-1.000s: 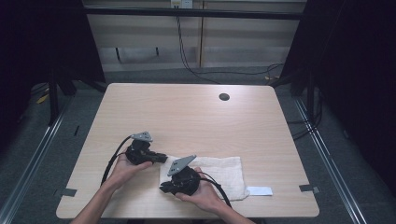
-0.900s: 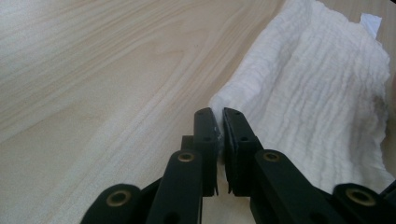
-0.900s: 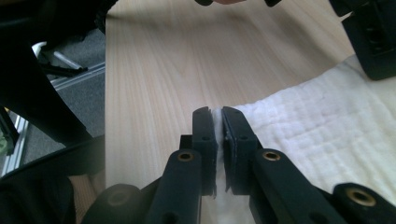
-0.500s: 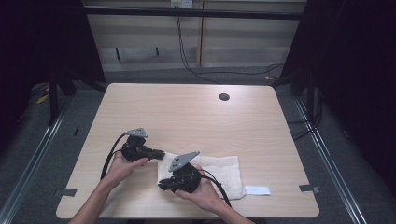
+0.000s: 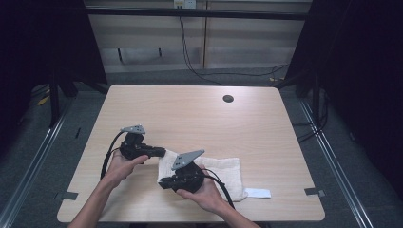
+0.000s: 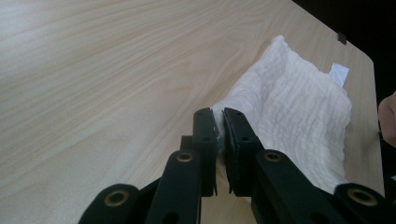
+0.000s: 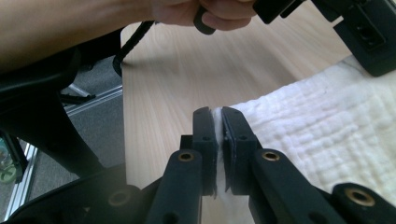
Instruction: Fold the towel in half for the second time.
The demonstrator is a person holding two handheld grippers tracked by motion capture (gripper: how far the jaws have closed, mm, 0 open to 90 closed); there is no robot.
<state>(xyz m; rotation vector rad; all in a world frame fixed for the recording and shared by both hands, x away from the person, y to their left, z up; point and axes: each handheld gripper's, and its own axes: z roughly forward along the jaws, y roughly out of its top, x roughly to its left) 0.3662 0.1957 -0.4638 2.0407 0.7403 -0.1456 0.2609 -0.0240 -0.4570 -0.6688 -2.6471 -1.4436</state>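
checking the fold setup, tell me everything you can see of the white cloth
The white cloth is soft, with a crinkled, gauze-like weave and a small white tag at one corner. It lies rumpled on the wooden table near the front edge. The left gripper and right gripper each pinch an edge at its left end.

The high view looks forward and down from above the person's side, taking in the whole worktop (image 5: 199,118). Both gripper views sit close and low, sharing the white cloth (image 6: 299,98) with it.
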